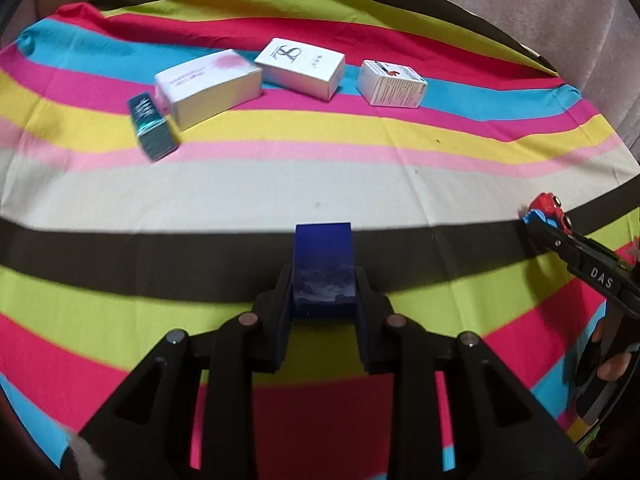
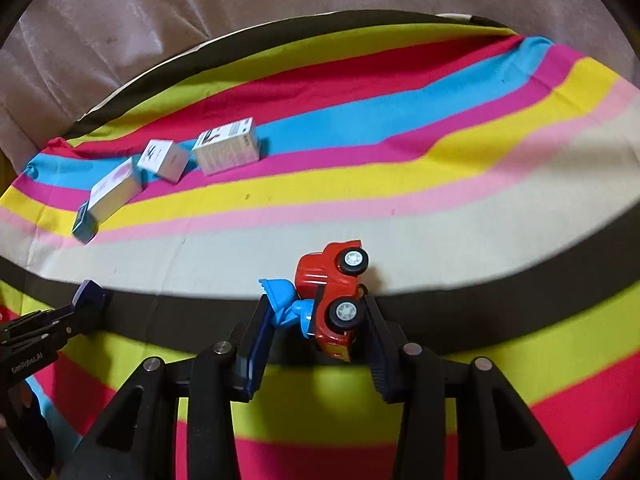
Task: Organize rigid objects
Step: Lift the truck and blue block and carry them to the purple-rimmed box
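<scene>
The left gripper was seen with its jaws clamped narrow on a dark blue box, held above the striped cloth that covered the table. Only its own wrist view showed the marbled face of that box; from the right wrist view just a blue corner at the left edge was seen.

The right gripper was seen with its jaws part-open around a red toy truck with a blue scoop, tipped on its side. Whether the pads pressed on it could not be told. In the left wrist view the truck was seen only small, at the right edge.

Far across the cloth a row was seen in both views: a teal box, a pink-marked white box, a white monogram box and a printed white box.
</scene>
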`<action>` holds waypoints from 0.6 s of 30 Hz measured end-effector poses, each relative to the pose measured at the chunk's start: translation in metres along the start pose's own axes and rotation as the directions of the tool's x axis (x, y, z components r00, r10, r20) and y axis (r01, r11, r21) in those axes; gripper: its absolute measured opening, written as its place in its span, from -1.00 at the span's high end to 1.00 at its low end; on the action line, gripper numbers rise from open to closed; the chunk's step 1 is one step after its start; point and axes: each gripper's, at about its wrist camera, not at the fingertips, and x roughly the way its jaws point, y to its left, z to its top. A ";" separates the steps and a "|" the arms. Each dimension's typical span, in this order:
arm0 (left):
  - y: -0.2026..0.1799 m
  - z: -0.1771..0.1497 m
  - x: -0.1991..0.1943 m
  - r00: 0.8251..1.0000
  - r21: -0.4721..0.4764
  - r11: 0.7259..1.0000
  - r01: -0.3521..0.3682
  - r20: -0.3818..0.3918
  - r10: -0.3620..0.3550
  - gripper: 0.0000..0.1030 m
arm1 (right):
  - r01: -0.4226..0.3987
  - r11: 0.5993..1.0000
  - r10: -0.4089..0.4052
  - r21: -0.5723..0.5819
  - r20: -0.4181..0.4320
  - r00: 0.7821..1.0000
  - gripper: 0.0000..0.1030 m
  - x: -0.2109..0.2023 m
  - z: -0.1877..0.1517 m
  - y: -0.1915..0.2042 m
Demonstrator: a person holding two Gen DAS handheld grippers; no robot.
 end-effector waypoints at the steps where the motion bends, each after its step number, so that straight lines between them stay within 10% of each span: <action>1: 0.002 -0.006 -0.006 1.000 -0.005 1.000 -0.001 0.001 0.001 0.40 | -0.002 1.000 0.002 0.003 -0.001 1.000 0.16 -0.002 -0.003 0.002; 18: 0.039 -0.072 -0.073 1.000 -0.049 0.998 -0.025 0.017 0.026 0.40 | -0.073 0.996 0.073 -0.044 0.004 0.997 0.16 -0.068 -0.063 0.055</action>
